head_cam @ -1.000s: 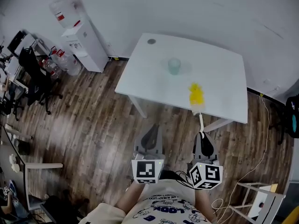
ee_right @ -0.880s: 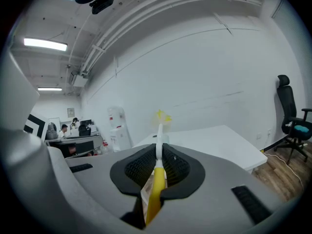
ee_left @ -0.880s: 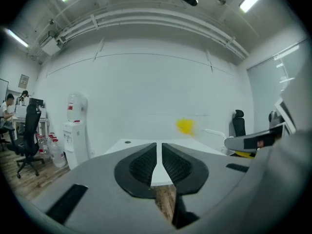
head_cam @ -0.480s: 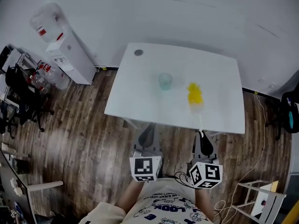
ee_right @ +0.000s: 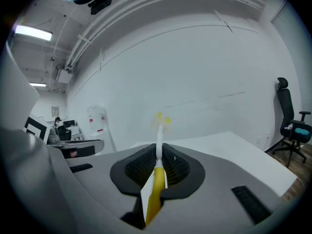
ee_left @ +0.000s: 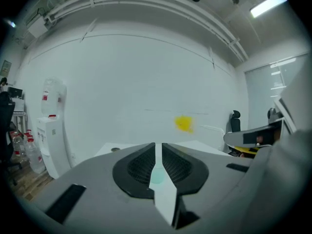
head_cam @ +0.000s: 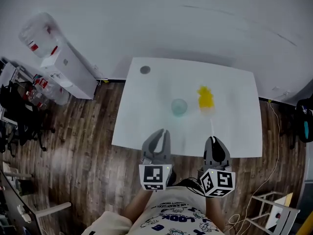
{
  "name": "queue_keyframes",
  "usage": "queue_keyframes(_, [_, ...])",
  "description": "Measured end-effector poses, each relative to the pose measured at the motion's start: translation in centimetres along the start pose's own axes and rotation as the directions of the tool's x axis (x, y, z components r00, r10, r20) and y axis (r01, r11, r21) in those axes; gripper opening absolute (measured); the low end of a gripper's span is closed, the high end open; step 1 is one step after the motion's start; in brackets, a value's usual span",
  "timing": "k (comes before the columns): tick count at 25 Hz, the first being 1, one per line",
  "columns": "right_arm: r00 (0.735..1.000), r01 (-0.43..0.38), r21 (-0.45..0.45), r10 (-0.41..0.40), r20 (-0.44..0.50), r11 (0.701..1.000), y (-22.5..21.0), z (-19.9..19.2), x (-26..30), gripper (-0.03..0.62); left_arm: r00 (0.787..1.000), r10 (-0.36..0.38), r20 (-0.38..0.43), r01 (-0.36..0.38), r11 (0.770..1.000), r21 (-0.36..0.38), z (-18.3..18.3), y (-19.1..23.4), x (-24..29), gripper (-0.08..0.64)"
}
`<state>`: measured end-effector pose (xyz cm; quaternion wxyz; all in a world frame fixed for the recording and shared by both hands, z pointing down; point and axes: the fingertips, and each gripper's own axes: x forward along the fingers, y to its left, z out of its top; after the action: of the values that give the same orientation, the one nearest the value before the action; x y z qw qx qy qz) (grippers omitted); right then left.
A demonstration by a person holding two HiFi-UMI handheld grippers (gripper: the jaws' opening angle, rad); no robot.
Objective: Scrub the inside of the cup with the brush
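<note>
Looking down in the head view onto a white table [head_cam: 234, 131] filling the middle of the frame, with a pale green cup [head_cam: 179, 106] standing upright near its centre and a small dark round mark [head_cam: 145, 70] toward its upper left corner. Just right of the cup, apart from it, the yellow head of a brush [head_cam: 205, 98], with the thin white handle running down the frame into the right gripper [head_cam: 214, 140]. To the left of that, at the lower table edge, the left gripper [head_cam: 157, 133], carrying nothing and well apart from the cup. Below both, the marker cubes and a printed shirt [head_cam: 176, 217]; at upper left, a water dispenser [head_cam: 63, 67] on a wooden floor [head_cam: 88, 146]. Turning to the left gripper view: the left gripper [ee_left: 158, 146] with both jaws pressed nearly together, only a narrow slit between the pads and no object in it; through this slit a bit of the green cup [ee_left: 158, 176], farther off on the table [ee_left: 105, 149]; the yellow brush [ee_left: 184, 124] blurred right of centre, the water dispenser [ee_left: 51, 126] at the left edge. Passing to the right gripper view: the right gripper [ee_right: 159, 152] clenched on the brush [ee_right: 156, 184], yellow grip low between the pads, white stem rising to the yellow bristles above centre; behind, the table [ee_right: 234, 147], an office chair [ee_right: 288, 121] at far right.
</note>
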<state>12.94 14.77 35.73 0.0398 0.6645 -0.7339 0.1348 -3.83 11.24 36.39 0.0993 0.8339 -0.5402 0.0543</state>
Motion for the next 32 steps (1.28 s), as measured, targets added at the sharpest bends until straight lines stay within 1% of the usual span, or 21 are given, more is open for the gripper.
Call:
queue_keyframes(5, [1.0,-0.003,0.009,0.003,-0.03,1.0,0.5,-0.2,3.0,0.043,1.0,-0.006,-0.026,0.005,1.0,-0.026,-0.8,2.0,2.1,0.04])
queue_keyframes(8, [0.999,-0.001,0.013,0.002,-0.048,1.0,0.6,-0.6,4.0,0.043,0.998,-0.001,-0.055,-0.001,0.999,-0.037,-1.7,2.9,2.9,0.042])
queue_keyframes(9, [0.998,0.0,0.012,0.0,-0.055,1.0,0.5,-0.7,4.3,0.043,0.998,0.0,-0.068,-0.002,0.999,-0.041,-2.1,3.0,3.2,0.056])
queue_keyframes(11, [0.997,0.003,0.014,-0.002,-0.071,1.0,0.2,-1.1,4.8,0.043,0.995,-0.014,-0.095,0.009,0.999,-0.053,-2.9,3.0,3.8,0.12])
queue_keyframes(17, [0.993,0.003,0.026,0.0,-0.12,1.0,-1.1,-2.2,6.2,0.043,0.989,-0.056,-0.136,0.046,0.996,-0.077,-4.7,2.2,5.5,0.2])
queue_keyframes(21, [0.99,-0.014,0.026,0.018,-0.141,1.0,-1.7,-2.4,7.8,0.043,0.986,-0.062,-0.156,0.049,0.995,-0.088,-5.7,2.3,7.0,0.238])
queue_keyframes(25, [0.986,-0.041,0.038,0.046,-0.159,0.998,-2.2,-2.3,9.8,0.043,0.978,-0.06,-0.198,0.048,0.997,-0.064,-7.3,2.3,8.5,0.269])
queue_keyframes(29, [0.982,-0.061,0.043,0.068,-0.176,0.997,-3.1,-2.2,11.9,0.043,0.961,-0.034,-0.274,0.035,0.999,-0.002,-9.7,2.4,10.1,0.282])
queue_keyframes(32, [0.977,-0.07,0.05,0.079,-0.197,0.996,-3.7,-2.5,13.4,0.043,0.948,-0.042,-0.315,0.043,0.999,-0.005,-11.1,2.4,11.3,0.292])
